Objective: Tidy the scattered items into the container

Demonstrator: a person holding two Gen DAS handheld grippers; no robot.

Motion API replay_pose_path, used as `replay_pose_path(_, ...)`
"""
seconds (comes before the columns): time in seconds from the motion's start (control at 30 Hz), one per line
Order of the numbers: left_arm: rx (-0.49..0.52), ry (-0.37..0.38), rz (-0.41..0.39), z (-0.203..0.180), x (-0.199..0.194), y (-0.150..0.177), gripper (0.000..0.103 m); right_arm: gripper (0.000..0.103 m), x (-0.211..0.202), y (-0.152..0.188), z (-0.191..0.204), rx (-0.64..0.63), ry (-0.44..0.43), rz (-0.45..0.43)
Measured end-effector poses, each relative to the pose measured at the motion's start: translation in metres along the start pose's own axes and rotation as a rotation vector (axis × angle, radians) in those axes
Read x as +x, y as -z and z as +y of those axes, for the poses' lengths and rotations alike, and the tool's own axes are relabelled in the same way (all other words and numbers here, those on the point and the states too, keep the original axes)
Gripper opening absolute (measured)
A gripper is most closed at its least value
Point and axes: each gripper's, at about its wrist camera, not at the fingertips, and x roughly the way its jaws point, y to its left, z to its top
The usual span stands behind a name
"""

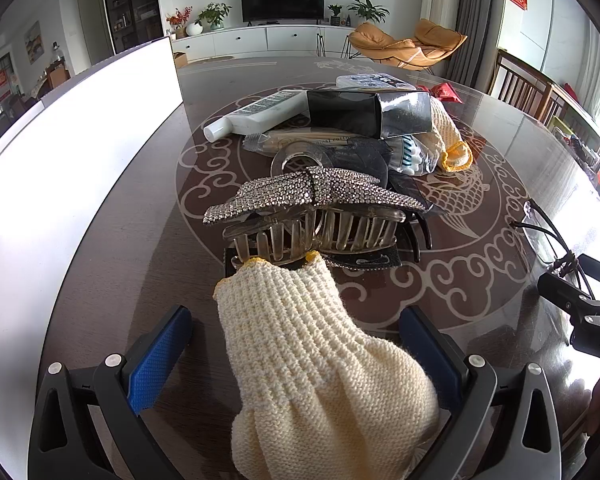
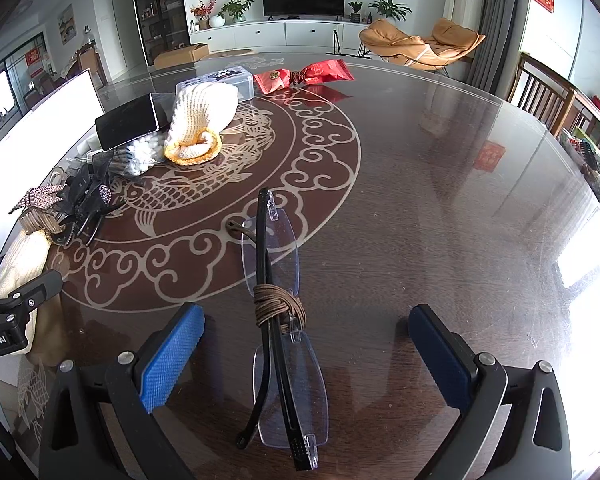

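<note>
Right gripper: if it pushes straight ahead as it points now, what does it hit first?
The folded rimless glasses with black arms, lying on the table between the open right gripper fingers. The brown cord wrapped around them sits just ahead; height above the table is unclear.

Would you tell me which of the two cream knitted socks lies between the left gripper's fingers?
The near cream sock, its cuff touching the rhinestone hair claw, lies between the open left gripper. The other sock, with its yellow cuff, sits farther off by the black box.

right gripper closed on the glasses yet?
No, the right gripper is open: its blue pads stand well apart from the folded glasses lying on the table between them.
</note>
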Motion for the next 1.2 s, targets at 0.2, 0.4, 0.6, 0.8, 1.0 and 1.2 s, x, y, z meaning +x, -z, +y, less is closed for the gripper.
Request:
replay_pose_path(0.2,0.0,0.0,0.0,0.0001,-0.0001,-0.0001,0.103,0.102,-0.001,0.0009,-0.0006,0.001,0.004,-0.001)
replay_pose_path(0.4,0.001,0.0,0.0,0.0002,-0.0002,0.0,0.103,0.102,-0.0035,0.002,-0.0016,0.002,0.004,-0.001)
replay_pose_path(0.6,0.001,0.0,0.0,0.0001,-0.0002,0.0,0.103,0.102,-0.0064,0.0034,-0.0011,0.002,0.012,-0.003)
replay_pose_path(0.8,0.001,0.0,0.0,0.0002,-0.0002,0.0,0.103,0.102,-0.007,0.0038,-0.0003,0.001,0.018,-0.005)
replay_pose_path(1.0,0.001,0.0,0.0,0.0001,-0.0001,0.0001,0.103,0.102,-0.0076,0.0037,0.0006,0.001,0.018,-0.006)
replay_pose_path(1.2,0.001,0.0,0.0,0.0002,-0.0001,0.0,0.103,0.102,-0.0078,0.0037,0.0007,0.0,0.021,-0.007)
